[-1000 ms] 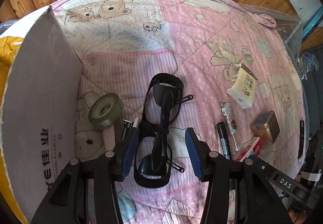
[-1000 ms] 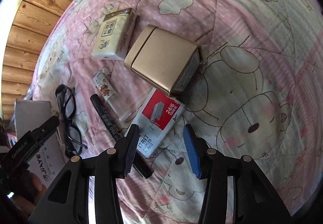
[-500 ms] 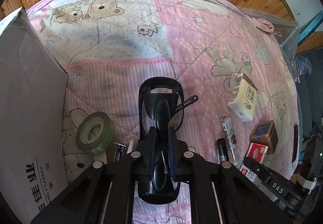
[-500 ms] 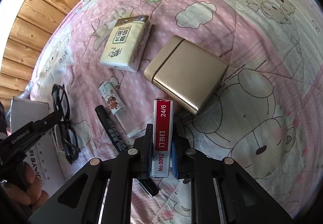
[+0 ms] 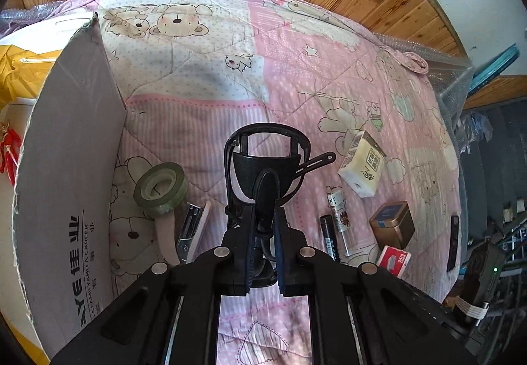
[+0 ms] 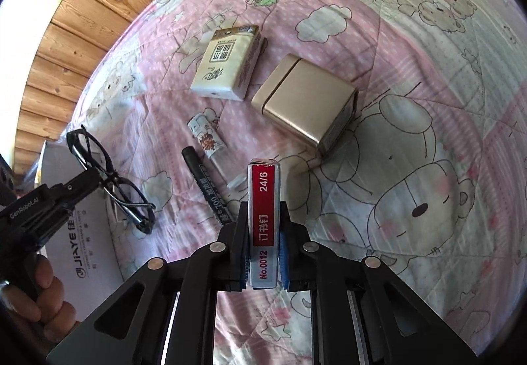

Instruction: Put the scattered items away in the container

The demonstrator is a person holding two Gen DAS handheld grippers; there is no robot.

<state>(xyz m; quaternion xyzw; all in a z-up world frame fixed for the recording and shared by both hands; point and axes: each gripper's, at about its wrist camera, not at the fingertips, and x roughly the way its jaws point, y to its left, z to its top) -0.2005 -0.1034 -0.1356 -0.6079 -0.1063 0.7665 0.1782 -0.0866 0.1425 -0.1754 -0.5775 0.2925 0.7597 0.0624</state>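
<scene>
Pink quilted bedding [image 5: 204, 121] with cartoon bears carries most of the clutter, so the tidying looks barely begun. The grey cardboard box [image 5: 72, 167], which I take to be the container, stands at the left edge of the bed; its inside is hidden in both views, so what it already holds cannot be told.

Lying loose on the quilt are a roll of green tape [image 5: 161, 183], a pink stapler [image 5: 192, 230] just beside it, a black marker [image 6: 206, 183], a small patterned tube [image 6: 207, 141] next to the marker, a tissue pack [image 6: 227, 68] and a gold tin [image 6: 306, 104]. All of these appear left to do.

Two things are in hand. The left gripper [image 5: 263, 226] has its pads pressed together on the black glasses [image 5: 266, 167], pinching them near the bridge, with the frame raised off the quilt and jutting forward; the box is near, to its left. The right gripper [image 6: 263, 233] is clamped narrow on the red staple box [image 6: 263, 216], held on edge between the blue pads and lifted clear of the bedding, above the spot beside the marker and tin. It is further from the container than the glasses are.
</scene>
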